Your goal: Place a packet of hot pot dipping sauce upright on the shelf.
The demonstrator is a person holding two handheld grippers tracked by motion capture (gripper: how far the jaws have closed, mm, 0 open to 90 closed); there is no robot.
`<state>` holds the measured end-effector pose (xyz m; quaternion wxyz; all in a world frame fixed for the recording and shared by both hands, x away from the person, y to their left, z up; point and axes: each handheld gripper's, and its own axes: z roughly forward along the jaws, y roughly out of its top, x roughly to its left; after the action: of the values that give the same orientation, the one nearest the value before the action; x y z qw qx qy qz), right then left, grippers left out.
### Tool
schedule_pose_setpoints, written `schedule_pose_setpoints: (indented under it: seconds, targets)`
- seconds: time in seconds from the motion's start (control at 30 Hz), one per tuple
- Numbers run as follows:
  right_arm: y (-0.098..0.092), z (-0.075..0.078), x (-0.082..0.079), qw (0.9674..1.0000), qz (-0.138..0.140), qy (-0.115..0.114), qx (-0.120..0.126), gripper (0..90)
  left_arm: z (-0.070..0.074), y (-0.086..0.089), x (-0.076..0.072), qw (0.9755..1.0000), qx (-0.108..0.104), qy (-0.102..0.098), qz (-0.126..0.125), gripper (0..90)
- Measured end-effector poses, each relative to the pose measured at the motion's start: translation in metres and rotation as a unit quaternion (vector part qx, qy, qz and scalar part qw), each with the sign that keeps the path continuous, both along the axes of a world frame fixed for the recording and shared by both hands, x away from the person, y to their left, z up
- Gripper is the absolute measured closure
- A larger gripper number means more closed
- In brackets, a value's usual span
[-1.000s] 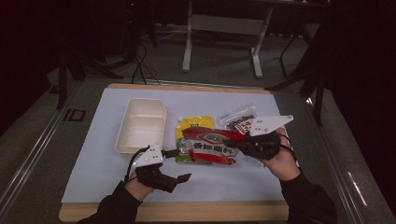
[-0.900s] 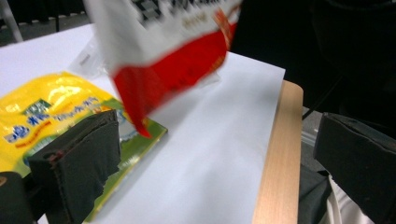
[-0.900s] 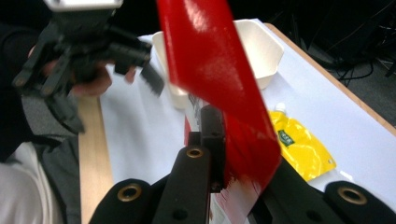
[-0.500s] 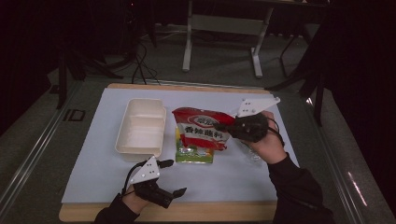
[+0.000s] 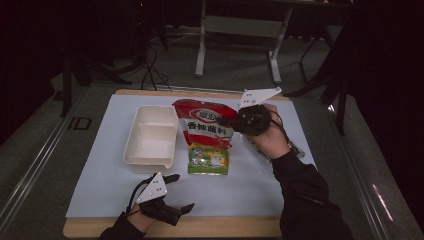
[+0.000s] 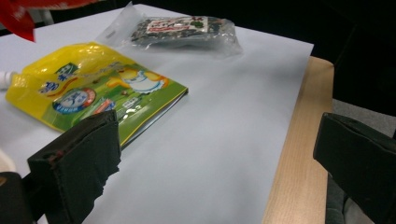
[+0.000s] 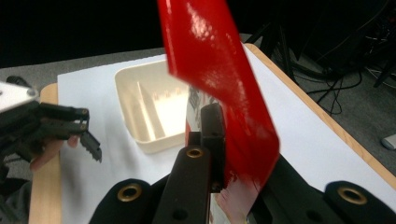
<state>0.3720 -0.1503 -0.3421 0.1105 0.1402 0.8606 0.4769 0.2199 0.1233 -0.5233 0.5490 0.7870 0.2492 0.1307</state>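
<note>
A red snack bag [image 5: 204, 124] hangs upright above the white mat, with my right gripper [image 5: 226, 122] shut on its right edge; in the right gripper view the bag [image 7: 215, 70] rises from the pinched jaws of that gripper [image 7: 220, 144]. A yellow-green pouch [image 5: 209, 159] lies flat below it. My left gripper [image 5: 181, 193] rests near the table's front edge, having just opened wider, with nothing between its jaws. In the left gripper view, that gripper [image 6: 219, 163] faces bare mat, with the pouch [image 6: 93, 88] at the left.
A white two-part container [image 5: 150, 135] stands left of the bag, its walls [image 7: 154, 107] showing past the red bag. A clear packet of dark contents [image 6: 182, 30] lies at the mat's right side. The wooden table edge [image 6: 289, 154] runs along the mat.
My right gripper has lifted the red bag off the yellow-green pouch and carried it away from the person. The left gripper has drawn back toward the front edge.
</note>
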Motion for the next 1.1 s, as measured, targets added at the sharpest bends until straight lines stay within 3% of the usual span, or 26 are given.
schedule_pose_setpoints:
  seconds: [0.63, 0.87, 1.1]
  targets:
    - [0.047, -0.002, 0.041, 0.9999, 0.001, 0.007, 0.008, 90.0, -0.006, 0.005, -0.004, 0.9999, -0.01, 0.001, 0.004, 1.9]
    - [0.068, -0.006, 0.055, 1.0, 0.002, -0.002, 0.009, 90.0, -0.008, 0.006, -0.007, 0.9999, -0.008, 0.006, 0.009, 1.9]
    - [0.088, -0.012, 0.07, 0.9998, 0.0, 0.008, 0.02, 90.0, -0.009, 0.007, -0.009, 0.9999, -0.009, 0.004, 0.01, 1.9]
